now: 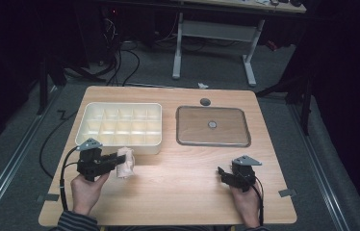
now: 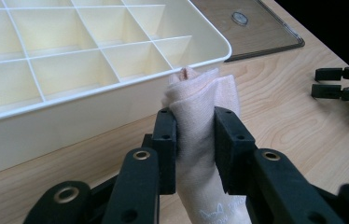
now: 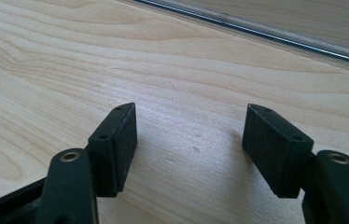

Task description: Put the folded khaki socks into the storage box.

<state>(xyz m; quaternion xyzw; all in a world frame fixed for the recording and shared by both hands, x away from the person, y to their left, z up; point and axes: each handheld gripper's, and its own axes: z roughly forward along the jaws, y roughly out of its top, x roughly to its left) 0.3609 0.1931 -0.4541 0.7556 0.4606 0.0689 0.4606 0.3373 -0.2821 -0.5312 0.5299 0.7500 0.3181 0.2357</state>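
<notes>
Near the table's (image 1: pixel 178 192) front-left corner, the left gripper (image 2: pixel 195 140) clamps a rolled sock (image 2: pixel 200 98) beside the divided box (image 2: pixel 70 60); the right gripper (image 3: pixel 189 140) rests spread.

Left gripper (image 1: pixel 113 161): I am holding it near the table's front-left edge, jaws pointing toward the right edge and pinching in from both sides. Right gripper (image 1: pixel 226 174): I am resting it by the front-right edge, jaws standing wide apart, pads bare.
</notes>
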